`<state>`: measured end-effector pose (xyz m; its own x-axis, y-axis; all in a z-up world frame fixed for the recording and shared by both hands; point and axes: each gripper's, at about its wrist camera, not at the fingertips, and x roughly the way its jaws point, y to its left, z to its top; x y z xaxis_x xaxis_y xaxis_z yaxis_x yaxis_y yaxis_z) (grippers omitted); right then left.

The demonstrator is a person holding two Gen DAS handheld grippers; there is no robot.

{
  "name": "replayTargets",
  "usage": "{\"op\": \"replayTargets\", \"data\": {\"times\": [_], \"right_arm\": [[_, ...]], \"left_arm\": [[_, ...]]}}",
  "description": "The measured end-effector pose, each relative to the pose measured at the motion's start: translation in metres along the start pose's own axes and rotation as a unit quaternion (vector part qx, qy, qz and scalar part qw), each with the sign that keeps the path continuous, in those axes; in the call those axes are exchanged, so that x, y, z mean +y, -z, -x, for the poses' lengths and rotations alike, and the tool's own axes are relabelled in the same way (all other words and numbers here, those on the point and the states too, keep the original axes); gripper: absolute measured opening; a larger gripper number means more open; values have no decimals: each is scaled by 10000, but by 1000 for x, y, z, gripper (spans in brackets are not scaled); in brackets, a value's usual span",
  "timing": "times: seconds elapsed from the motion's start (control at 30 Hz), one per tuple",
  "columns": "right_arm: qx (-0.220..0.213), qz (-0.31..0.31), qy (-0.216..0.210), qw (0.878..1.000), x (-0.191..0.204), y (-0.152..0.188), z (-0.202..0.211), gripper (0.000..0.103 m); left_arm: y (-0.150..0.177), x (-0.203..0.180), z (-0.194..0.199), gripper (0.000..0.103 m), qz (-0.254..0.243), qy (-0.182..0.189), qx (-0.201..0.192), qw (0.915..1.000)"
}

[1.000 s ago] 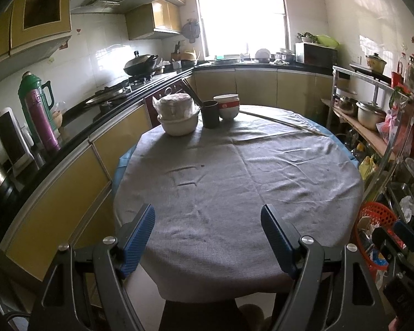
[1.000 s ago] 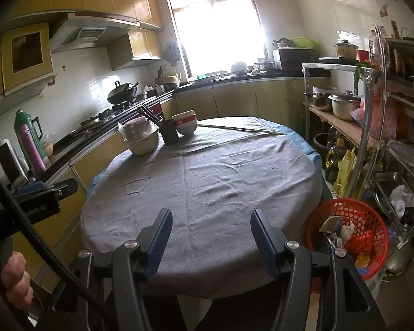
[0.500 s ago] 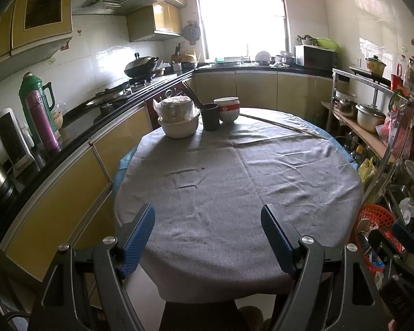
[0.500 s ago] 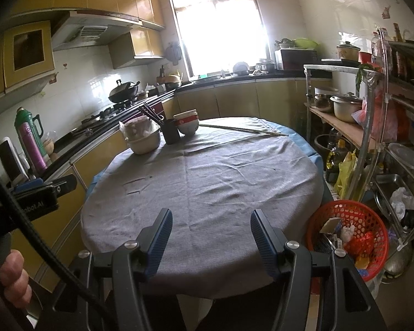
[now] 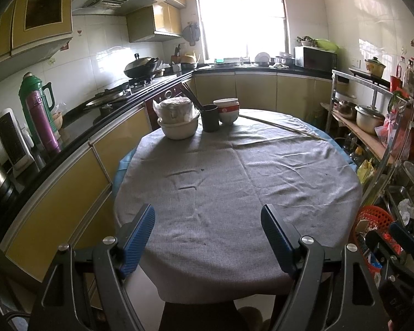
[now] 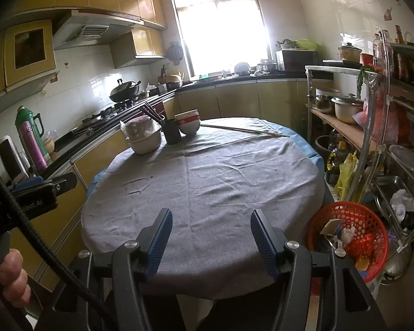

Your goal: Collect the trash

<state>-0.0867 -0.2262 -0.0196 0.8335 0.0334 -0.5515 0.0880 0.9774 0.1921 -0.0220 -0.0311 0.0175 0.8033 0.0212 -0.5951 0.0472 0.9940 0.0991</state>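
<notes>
Grippers idle over table (image 5: 234,182) | left gripper (image 5: 207,227) and right gripper (image 6: 210,229) half-open, empty | trash sits in red basket (image 6: 371,222) at 3 o'clock | risk: reaching across could topple bowls (image 5: 179,120) at 12 o'clock.

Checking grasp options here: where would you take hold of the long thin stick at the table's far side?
Grip the stick near its middle, coming from above with jaws straddling it crosswise. It lies flat on the cloth, clear of the bowls.

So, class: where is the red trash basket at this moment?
In the right wrist view, the red basket sits low on the right, beside the table and the metal rack.
</notes>
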Motion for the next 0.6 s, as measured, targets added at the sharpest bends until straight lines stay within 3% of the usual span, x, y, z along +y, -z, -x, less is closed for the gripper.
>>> {"op": "replayTargets", "data": {"times": [0.6], "right_arm": [[14, -4, -15, 10000, 0, -1, -1, 63]], "left_arm": [[-1, 0, 2, 80, -9, 9, -17, 10000]]}}
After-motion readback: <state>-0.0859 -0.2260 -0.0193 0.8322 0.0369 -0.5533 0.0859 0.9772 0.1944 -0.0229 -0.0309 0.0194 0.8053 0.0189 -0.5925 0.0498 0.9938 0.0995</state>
